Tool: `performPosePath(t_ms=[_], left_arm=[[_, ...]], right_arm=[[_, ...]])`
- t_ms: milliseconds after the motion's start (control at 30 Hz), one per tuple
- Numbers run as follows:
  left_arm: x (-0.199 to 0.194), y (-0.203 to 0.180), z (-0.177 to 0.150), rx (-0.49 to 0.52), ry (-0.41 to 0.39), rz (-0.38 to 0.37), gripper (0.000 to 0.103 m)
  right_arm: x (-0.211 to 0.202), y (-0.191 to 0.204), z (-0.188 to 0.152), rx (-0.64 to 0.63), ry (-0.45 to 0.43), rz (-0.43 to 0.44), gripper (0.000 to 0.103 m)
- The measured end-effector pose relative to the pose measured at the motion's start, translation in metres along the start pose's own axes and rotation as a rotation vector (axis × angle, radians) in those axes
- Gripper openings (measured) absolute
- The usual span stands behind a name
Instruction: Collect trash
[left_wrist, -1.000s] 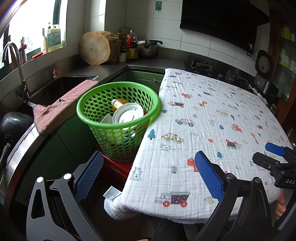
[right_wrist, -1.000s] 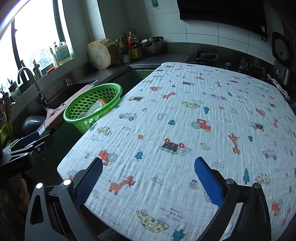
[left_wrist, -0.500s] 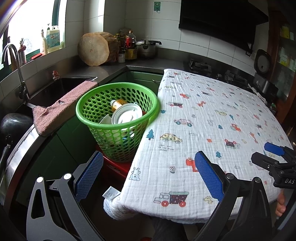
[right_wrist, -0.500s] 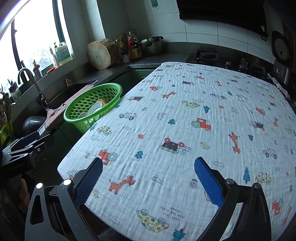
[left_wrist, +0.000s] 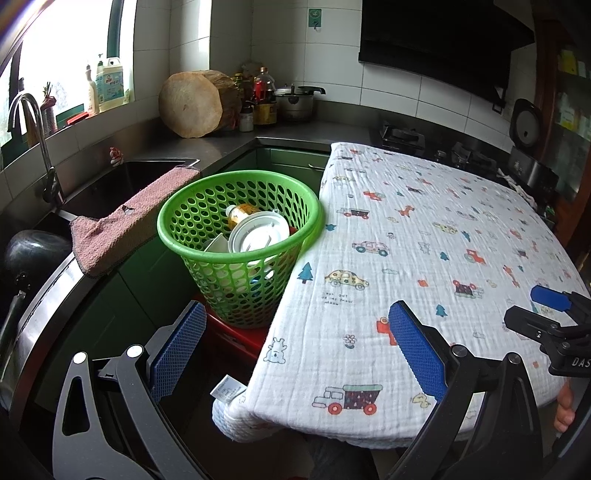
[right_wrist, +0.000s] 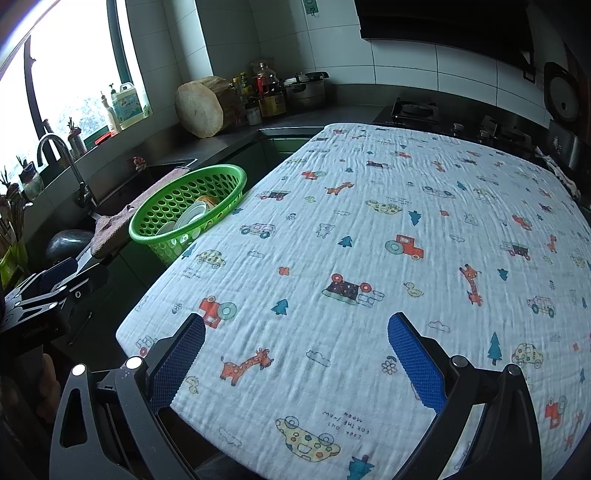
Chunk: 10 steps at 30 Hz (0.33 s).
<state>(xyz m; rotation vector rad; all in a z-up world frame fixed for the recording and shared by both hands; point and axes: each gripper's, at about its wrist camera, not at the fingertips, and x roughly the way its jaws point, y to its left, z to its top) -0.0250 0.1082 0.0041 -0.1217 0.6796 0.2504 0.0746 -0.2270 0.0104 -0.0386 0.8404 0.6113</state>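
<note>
A green perforated basket stands at the table's left edge on a red stool. It holds a white plastic lid, an orange-labelled bottle and other white scraps. The basket also shows in the right wrist view. My left gripper is open and empty, low in front of the basket at the table's near corner. My right gripper is open and empty above the near edge of the table, which is covered by a white cloth with cartoon prints. No loose trash shows on the cloth.
A pink towel hangs over the sink edge left of the basket. The sink with its tap, a wooden chopping block, bottles and a pot line the counter. A stove stands behind the table.
The left wrist view has drifted very slightly; the basket sits a touch further left. Both grippers stay open and empty.
</note>
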Motion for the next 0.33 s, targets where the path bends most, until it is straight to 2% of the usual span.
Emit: performPosePath(t_ms=[200,333], left_arm=[[0.0041,0.0036,0.0002,-0.023,0.024,-0.036,0.098],[0.0067,0.0014,-0.0013,-0.012,0.029,-0.032,0.098]], right_arm=[[-0.0001,0.0002,0.0000,-0.002,-0.001,-0.001,0.096],[-0.0005,0.0001,0.0002,-0.002,0.000,0.000,0.096]])
